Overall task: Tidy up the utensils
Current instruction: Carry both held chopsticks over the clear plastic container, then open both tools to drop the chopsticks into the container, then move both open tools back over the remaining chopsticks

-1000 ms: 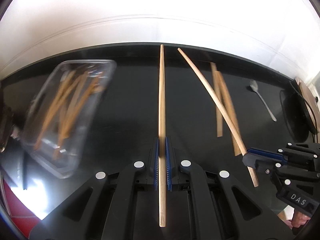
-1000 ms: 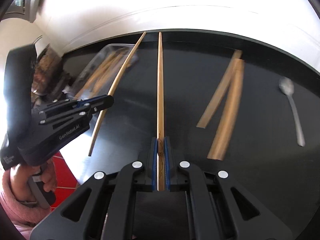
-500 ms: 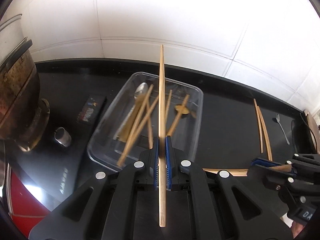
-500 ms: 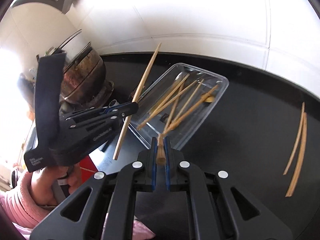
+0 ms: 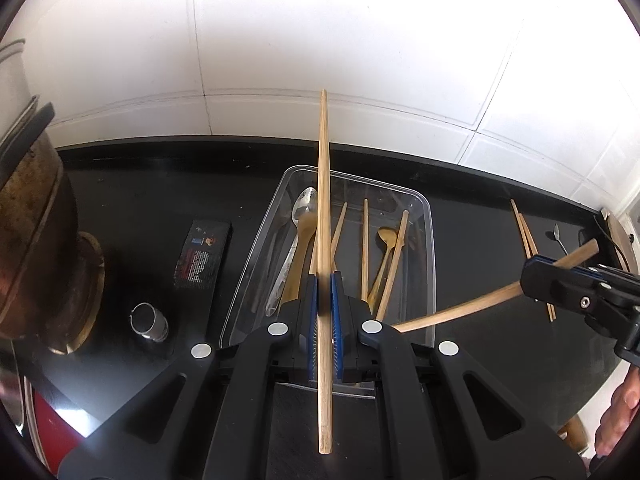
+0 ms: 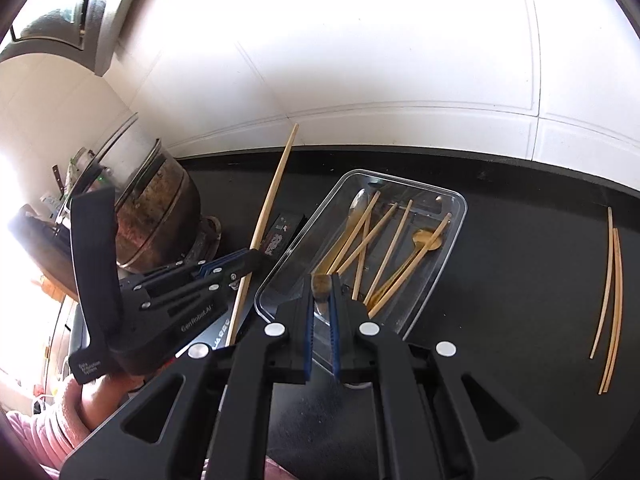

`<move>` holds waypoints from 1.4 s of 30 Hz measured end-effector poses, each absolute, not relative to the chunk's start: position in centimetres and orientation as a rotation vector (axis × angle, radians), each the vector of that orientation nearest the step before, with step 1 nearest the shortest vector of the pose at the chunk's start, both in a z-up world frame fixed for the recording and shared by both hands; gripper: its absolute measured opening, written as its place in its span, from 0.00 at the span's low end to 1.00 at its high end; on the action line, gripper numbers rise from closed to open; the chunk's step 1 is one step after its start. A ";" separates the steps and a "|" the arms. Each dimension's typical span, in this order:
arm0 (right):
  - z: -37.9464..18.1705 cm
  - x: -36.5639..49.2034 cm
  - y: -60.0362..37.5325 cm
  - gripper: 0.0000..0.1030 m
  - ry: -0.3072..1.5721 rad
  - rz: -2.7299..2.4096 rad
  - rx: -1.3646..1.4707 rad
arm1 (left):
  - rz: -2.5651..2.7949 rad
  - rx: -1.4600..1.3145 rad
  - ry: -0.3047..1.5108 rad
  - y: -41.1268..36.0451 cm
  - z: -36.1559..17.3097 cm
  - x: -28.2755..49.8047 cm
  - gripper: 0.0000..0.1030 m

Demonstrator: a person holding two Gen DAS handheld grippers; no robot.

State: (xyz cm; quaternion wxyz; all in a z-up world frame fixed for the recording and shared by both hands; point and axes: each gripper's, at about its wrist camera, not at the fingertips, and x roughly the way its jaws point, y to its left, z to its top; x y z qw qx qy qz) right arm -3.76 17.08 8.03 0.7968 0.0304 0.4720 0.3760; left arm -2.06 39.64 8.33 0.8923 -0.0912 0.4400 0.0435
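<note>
Holding one wooden chopstick each, the left gripper (image 5: pixel 325 312) and right gripper (image 6: pixel 321 312) have their jaws clamped shut over a clear plastic tray (image 5: pixel 430 256). The right one's chopstick (image 6: pixel 321 285) shows only its blunt end. The tray, on a black bench (image 6: pixel 520 280) below white wall tiles (image 5: pixel 360 40), holds chopsticks and spoons. Two loose chopsticks (image 6: pixel 610 296) lie well right of it.

Both grippers, the left gripper (image 6: pixel 250 258) and the right gripper (image 5: pixel 528 276), were matte black with blue finger pads, silver screws and white lettering. A pink fuzzy sleeve (image 6: pixel 44 428) showed at lower left.
</note>
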 end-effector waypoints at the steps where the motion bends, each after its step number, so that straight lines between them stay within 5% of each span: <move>1: 8.0 -3.5 17.4 0.07 1.018 0.806 0.063 | 0.084 -0.192 0.916 40.0 8.1 -1.8 0.05; 7: 7.3 -0.9 19.9 0.08 1.077 0.767 -0.002 | 0.045 -0.177 0.971 40.8 6.6 0.5 0.05; 9: 6.9 0.4 20.7 0.11 1.086 0.731 -0.035 | 0.053 -0.144 1.008 40.8 5.6 1.5 0.16; 11: 6.8 2.1 21.2 0.51 1.077 0.673 -0.046 | 0.089 -0.106 1.014 40.8 5.0 2.2 0.87; 12: 6.8 2.6 21.2 0.84 1.063 0.663 -0.034 | 0.110 -0.080 0.988 40.7 4.9 2.5 0.95; 28: 5.4 9.2 19.7 0.88 1.074 0.628 0.119 | 0.090 -0.064 1.016 40.8 3.2 3.8 0.94; 42: -3.3 1.0 -4.1 0.92 1.228 -0.006 0.106 | 0.023 -0.025 1.063 33.1 2.9 2.3 0.94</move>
